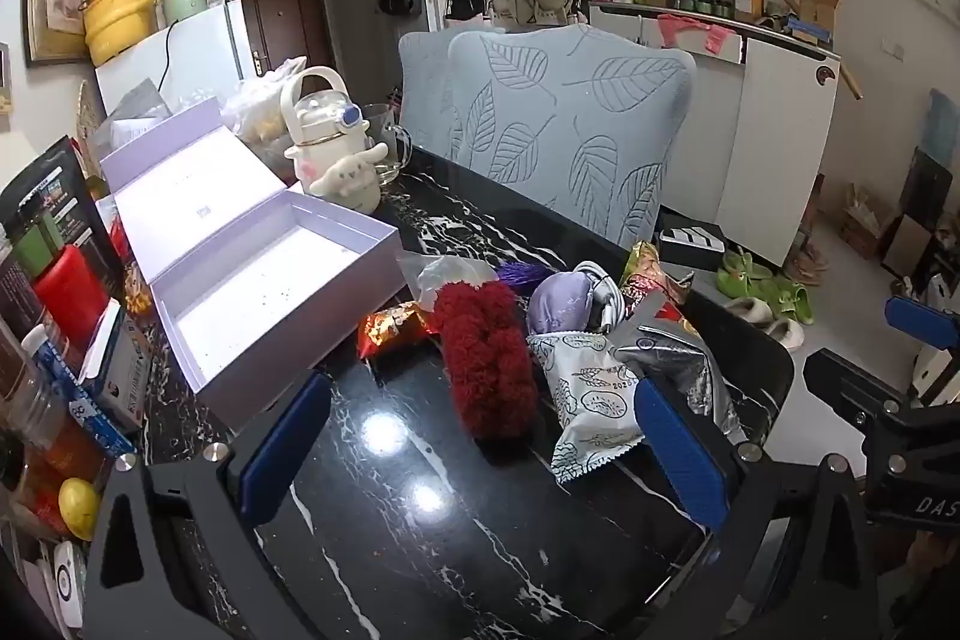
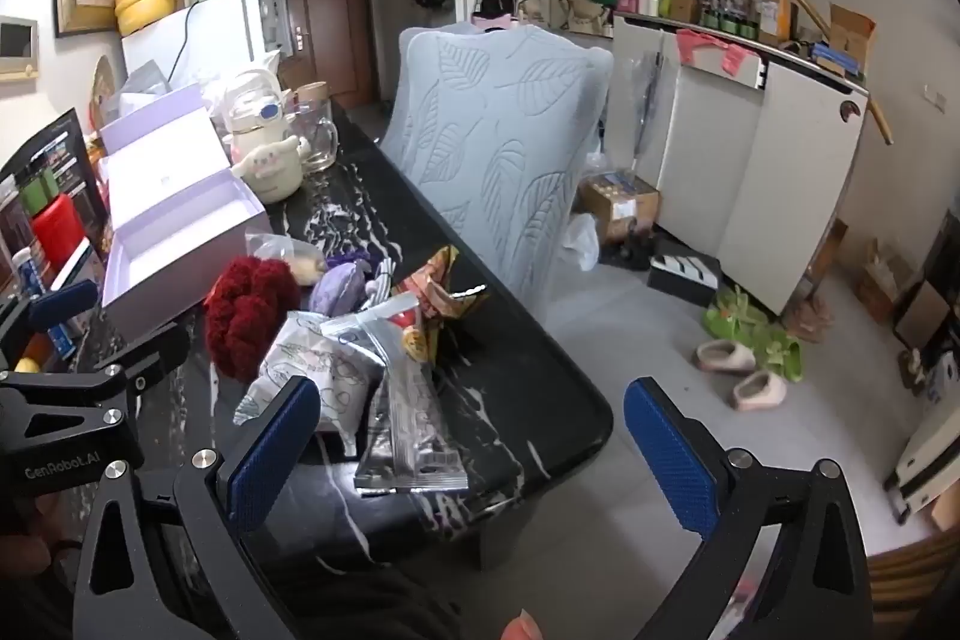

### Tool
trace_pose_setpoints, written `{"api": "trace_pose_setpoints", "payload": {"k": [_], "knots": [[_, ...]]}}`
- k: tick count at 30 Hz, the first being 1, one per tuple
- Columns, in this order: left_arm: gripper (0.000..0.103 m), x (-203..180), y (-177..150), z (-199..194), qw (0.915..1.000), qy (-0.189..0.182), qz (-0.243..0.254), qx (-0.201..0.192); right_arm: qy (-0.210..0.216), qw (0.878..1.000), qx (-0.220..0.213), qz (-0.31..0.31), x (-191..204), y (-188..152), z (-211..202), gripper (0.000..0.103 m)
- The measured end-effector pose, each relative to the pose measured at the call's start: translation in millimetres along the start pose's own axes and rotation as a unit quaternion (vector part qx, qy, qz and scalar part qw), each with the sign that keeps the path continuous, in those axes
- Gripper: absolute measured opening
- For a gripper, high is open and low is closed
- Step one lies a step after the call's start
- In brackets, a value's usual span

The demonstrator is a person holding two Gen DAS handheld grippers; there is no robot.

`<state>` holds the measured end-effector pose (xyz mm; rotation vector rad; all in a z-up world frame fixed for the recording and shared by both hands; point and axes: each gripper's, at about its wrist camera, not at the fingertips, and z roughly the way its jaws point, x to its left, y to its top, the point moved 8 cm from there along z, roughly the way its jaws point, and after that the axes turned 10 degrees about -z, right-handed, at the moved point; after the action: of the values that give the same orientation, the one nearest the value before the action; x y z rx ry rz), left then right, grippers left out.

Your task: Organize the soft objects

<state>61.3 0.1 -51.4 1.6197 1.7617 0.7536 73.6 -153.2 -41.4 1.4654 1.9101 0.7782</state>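
Observation:
A fluffy red scrunchie-like piece [image 1: 489, 358] [image 2: 249, 319] lies on the black marble table [image 1: 420, 538], beside a lilac fabric pouch [image 1: 558, 304] [image 2: 336, 289] and white, silver and orange snack packets [image 1: 585, 397] [image 2: 402, 412]. An open lilac box [image 1: 270, 292] [image 2: 174, 244] stands left of the pile, empty inside. My left gripper [image 1: 480, 451] is open just short of the red piece, nothing between its blue pads. My right gripper [image 2: 474, 451] is open over the table's right edge, near the silver packet.
A cream plush-covered bottle [image 1: 336, 148] and a glass mug [image 1: 390, 148] stand behind the box. Boxes, bottles and a lemon [image 1: 78, 508] crowd the table's left side. A chair with a leaf-patterned cover [image 1: 558, 130] backs the table. Slippers [image 2: 744, 364] lie on the floor at right.

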Motion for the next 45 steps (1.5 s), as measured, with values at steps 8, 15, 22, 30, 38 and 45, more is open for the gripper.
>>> {"api": "trace_pose_setpoints", "payload": {"k": [8,15,22,30,38,45], "knots": [[0.103,2.4,6.3,-1.8,1.0,0.0,0.001,0.009,0.003,1.0,0.002,0.001,2.0,0.2,2.4,0.103],[0.103,-0.1,1.6,-1.4,1.0,-0.009,0.001,-0.001,0.006,1.0,0.009,-0.005,3.1,-0.3,7.9,0.103],[0.103,0.0,3.8,-1.8,1.0,-0.007,-0.002,-0.002,0.007,1.0,0.007,-0.011,3.5,1.8,8.7,0.103],[0.103,1.8,6.2,0.3,0.9999,-0.01,-0.006,0.002,0.01,1.0,0.009,-0.007,2.6,4.1,10.4,0.103],[0.103,2.4,11.4,-4.7,0.9997,-0.021,-0.012,-0.007,0.013,1.0,0.007,-0.015,3.1,7.4,11.0,0.103],[0.103,5.6,13.2,-3.7,0.9998,-0.013,-0.015,-0.006,0.018,1.0,0.011,-0.018,7.9,10.7,15.9,0.103]]}}
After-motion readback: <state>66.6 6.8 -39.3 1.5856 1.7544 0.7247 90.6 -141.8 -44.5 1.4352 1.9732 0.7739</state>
